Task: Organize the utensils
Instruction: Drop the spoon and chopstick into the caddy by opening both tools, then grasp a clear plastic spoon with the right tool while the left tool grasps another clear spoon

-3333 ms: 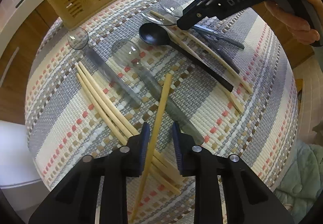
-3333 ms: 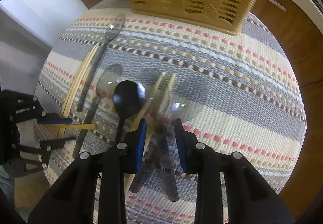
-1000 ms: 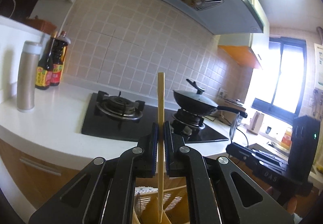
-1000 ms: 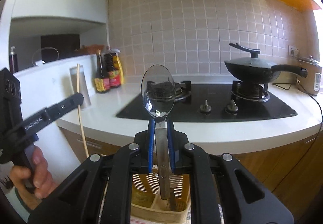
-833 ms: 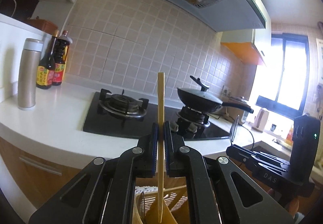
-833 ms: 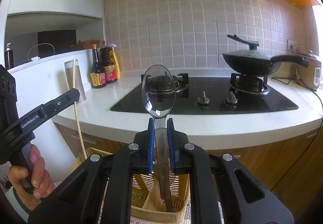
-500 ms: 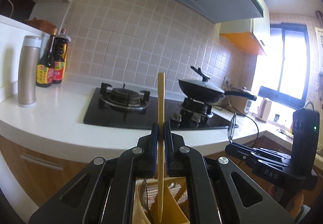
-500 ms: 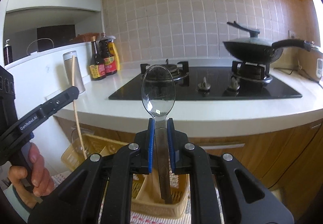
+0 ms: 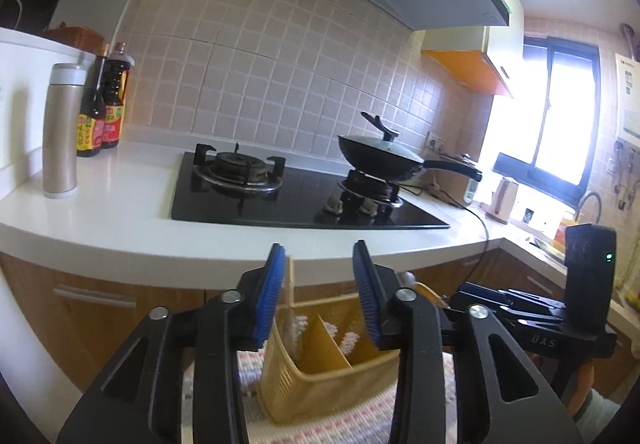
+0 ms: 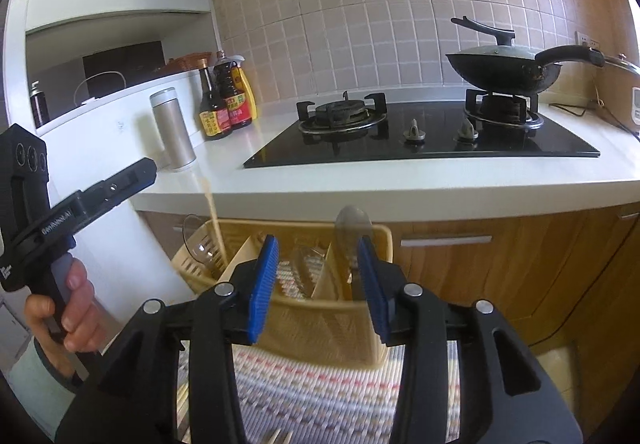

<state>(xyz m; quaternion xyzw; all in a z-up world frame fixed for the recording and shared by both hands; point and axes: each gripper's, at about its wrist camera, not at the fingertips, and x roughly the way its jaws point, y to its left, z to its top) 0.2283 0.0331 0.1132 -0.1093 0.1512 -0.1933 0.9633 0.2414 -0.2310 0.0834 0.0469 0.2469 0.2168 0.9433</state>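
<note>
The left gripper (image 9: 320, 276) is seen with its blue-padded jaws spread wide and nothing between them, held above the yellow slotted plastic utensil basket (image 9: 320, 384). The right gripper (image 10: 316, 272) is likewise spread wide and empty, just in front of the same basket (image 10: 320, 320).

A pale wooden chopstick (image 10: 214, 220) is seen blurred and nearly upright, its lower end inside the basket's left compartment beside a clear plastic spoon (image 10: 196, 240). Another clear plastic spoon (image 10: 352, 228) stands bowl-up in the right compartment, and a further clear utensil is glimpsed in the middle one.

The basket rests on a striped woven mat (image 10: 320, 388). Behind it a white countertop (image 10: 400, 180) carries a black gas hob (image 10: 420, 140), a lidded black wok (image 10: 504, 72), dark sauce bottles (image 10: 224, 104) and a steel flask (image 10: 172, 128).
</note>
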